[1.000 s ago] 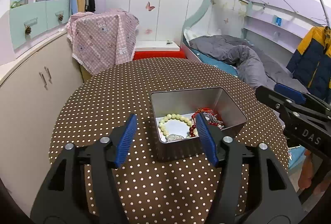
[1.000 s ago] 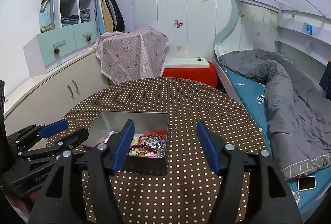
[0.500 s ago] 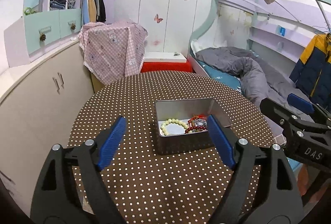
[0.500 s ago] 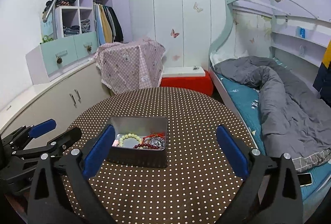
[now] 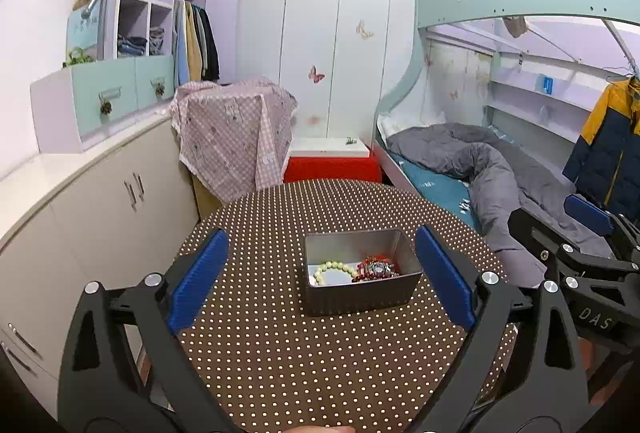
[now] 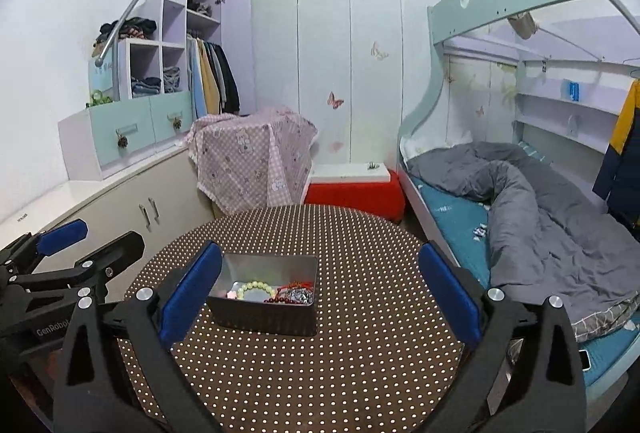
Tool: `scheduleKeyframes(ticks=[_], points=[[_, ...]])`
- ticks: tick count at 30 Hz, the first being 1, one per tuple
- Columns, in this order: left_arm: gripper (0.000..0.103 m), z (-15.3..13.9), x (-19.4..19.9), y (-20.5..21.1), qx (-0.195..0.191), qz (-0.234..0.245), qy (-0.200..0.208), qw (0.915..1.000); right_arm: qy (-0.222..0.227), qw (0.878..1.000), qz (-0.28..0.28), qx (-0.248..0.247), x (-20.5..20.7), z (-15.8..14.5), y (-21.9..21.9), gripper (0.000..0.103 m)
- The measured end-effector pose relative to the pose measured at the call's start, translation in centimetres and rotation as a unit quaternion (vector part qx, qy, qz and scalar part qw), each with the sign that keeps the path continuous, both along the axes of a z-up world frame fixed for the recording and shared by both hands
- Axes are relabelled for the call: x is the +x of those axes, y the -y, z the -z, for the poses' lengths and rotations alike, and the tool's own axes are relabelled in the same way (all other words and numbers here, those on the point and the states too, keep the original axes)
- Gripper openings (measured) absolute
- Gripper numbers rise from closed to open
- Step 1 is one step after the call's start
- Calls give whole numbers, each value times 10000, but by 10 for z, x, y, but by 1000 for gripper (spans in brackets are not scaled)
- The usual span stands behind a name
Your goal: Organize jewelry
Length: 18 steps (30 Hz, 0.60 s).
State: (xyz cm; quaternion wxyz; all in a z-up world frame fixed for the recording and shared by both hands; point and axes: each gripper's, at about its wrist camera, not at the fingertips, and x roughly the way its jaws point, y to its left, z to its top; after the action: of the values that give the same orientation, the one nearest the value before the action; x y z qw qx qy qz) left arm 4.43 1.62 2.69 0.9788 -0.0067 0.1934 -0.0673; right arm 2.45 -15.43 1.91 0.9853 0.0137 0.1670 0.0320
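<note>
Left gripper [image 5: 320,281] spread, empty | rectangular metal tin [image 5: 360,297] | beaded bracelets [image 5: 334,269]

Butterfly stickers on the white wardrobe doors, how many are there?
2 clear ones: a pale butterfly higher up and a pink butterfly lower left of it. Fainter marks near the bottom could be more.

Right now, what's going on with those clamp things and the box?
Both hand-held grippers open, empty: left, right. Tin on table, jewelry inside. Nothing in the way.
</note>
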Motion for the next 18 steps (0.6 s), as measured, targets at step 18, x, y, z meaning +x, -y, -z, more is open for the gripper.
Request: scheduleKeyframes(ticks=[18], points=[[97,-27,-27,2,92,-200,489,9986,464,9989,20,82,-29,-11,12,95]])
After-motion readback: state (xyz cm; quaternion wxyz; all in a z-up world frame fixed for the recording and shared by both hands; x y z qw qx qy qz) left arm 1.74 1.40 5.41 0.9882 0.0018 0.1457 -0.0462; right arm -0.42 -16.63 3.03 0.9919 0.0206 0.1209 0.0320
